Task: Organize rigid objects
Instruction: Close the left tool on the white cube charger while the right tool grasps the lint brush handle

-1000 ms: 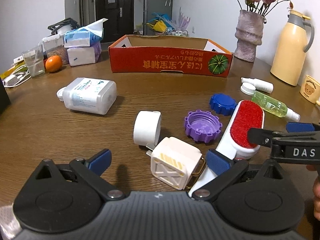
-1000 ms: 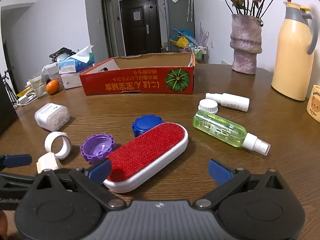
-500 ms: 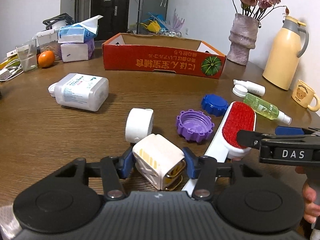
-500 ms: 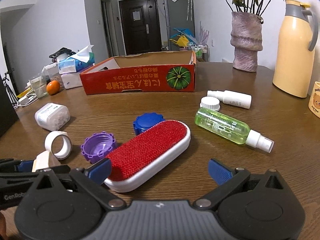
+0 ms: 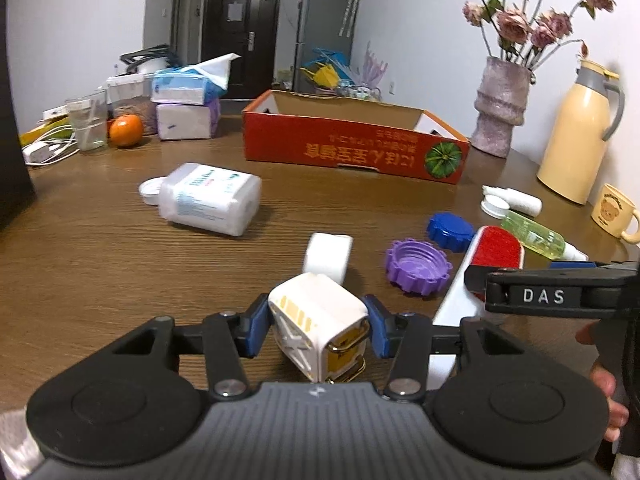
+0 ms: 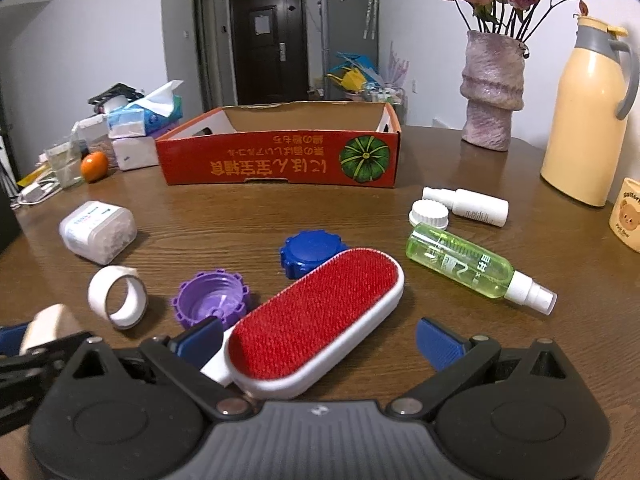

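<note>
Your left gripper [image 5: 318, 326] clamps the white plug adapter [image 5: 320, 322] just above the table [image 5: 100, 260]; its underside is hidden. Your right gripper [image 6: 320, 340] stands open around the red lint brush [image 6: 316, 316], whose handle is mostly hidden.

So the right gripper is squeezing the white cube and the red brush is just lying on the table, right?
No, the left gripper squeezes the white cube, as the left wrist view shows. The red brush does lie on the table.
</note>
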Demonstrator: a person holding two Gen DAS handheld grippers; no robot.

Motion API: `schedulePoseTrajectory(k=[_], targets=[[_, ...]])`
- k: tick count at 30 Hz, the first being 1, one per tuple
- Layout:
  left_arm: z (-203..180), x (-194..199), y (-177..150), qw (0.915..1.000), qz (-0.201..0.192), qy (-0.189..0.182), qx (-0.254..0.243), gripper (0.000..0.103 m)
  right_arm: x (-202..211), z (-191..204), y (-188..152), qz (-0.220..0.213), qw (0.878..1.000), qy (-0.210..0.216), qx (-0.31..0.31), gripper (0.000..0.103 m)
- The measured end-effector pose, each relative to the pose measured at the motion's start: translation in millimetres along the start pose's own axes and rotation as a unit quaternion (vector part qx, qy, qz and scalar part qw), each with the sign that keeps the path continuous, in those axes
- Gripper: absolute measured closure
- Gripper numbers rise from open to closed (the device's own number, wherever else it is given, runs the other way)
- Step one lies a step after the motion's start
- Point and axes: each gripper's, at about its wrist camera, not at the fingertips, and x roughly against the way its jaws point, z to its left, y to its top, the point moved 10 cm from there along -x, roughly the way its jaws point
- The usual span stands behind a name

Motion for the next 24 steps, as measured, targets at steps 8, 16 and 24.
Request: schedulePoseTrajectory(k=[8,16,24], targets=[[16.4,10.4,1.0,0.9998,-0.009,0.012,0.012,0.053,-11.8,9.7,5.0,0.009,0.999,-0.035,0.015,0.0],[19.8,15.9,0.9,0.9996,-0.015,0.016,0.016,0.053,-13.1,2.7,-2.9,0.028,0.998,-0.044,0.017,0.0],[18.1,20.8,0.4,0.9996,-0.02,0.016,0.015,0.053,-5.5,-15.3,-13.2,0.031,0.998,-0.045,0.013,0.001]])
